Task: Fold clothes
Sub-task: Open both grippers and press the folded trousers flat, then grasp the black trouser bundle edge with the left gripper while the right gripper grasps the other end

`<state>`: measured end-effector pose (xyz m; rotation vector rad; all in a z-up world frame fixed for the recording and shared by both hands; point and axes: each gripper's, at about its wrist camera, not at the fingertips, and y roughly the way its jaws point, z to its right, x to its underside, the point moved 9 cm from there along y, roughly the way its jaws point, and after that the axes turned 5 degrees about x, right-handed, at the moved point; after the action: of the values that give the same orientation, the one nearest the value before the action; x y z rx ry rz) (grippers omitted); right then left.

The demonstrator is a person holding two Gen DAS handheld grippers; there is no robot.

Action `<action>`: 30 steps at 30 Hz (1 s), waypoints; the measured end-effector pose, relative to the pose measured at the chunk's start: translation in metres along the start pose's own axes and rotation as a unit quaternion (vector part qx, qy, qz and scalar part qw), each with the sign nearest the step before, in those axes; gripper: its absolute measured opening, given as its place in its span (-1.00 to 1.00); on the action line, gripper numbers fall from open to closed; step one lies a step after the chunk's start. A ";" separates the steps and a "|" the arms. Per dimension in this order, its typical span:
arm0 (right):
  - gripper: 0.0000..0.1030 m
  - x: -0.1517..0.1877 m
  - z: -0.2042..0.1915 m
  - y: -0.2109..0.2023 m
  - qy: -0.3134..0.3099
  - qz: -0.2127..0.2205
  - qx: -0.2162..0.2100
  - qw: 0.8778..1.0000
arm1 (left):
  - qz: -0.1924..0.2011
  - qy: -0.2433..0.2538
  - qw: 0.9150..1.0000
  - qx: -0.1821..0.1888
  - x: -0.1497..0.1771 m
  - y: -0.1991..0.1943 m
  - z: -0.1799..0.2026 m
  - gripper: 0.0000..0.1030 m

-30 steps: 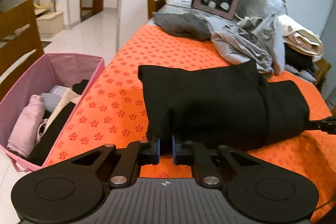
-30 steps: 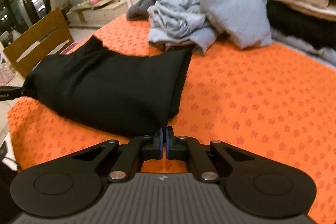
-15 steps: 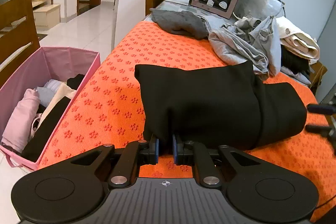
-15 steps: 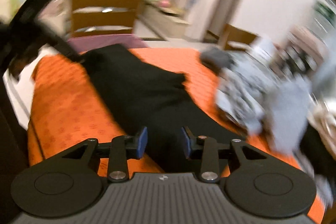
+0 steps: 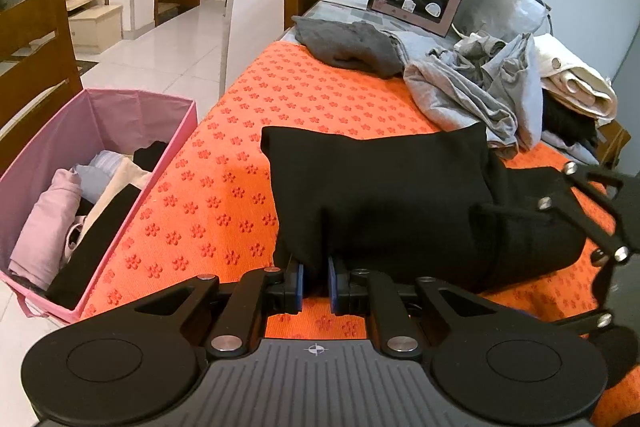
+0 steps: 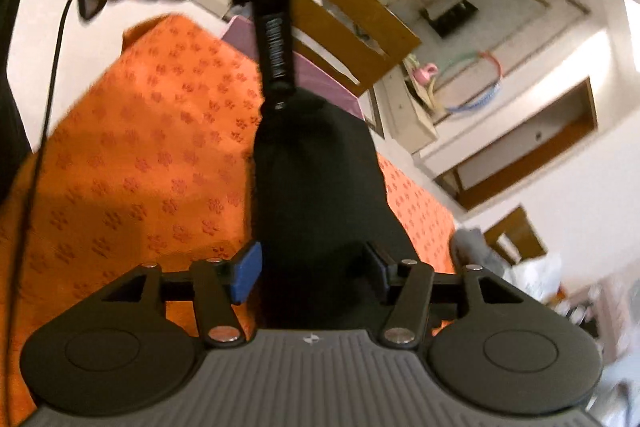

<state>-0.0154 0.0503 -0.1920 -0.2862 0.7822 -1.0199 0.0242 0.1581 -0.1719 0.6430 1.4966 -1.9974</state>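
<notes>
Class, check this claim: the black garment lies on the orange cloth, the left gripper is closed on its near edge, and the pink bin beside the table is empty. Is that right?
Not quite. The pink bin is not empty: the left wrist view shows folded clothes in it. The rest stands: the black garment lies on the orange cloth, with the left gripper closed on its near edge.

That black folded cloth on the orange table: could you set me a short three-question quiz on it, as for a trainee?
1. True or false: the left gripper has its fingers closed on the near edge of the black folded garment.
2. Are the right gripper's jaws wide apart or pressed together?
3. What stands left of the orange flower-patterned table cover: (a) a pink fabric storage box holding folded clothes, (b) a metal bucket, (c) a blue suitcase?

Key: 1 true; 2 wide apart, either side of the garment; 3 (a).
</notes>
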 end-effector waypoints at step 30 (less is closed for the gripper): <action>-0.06 0.122 0.031 -0.030 0.002 -0.082 0.019 0.996 | -0.002 0.001 0.999 -0.039 0.007 0.008 -0.011 -0.79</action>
<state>0.0217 -0.0731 -0.2082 -0.3194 0.7520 -1.1880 0.0253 0.1654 -0.1846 0.6113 1.5700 -1.9319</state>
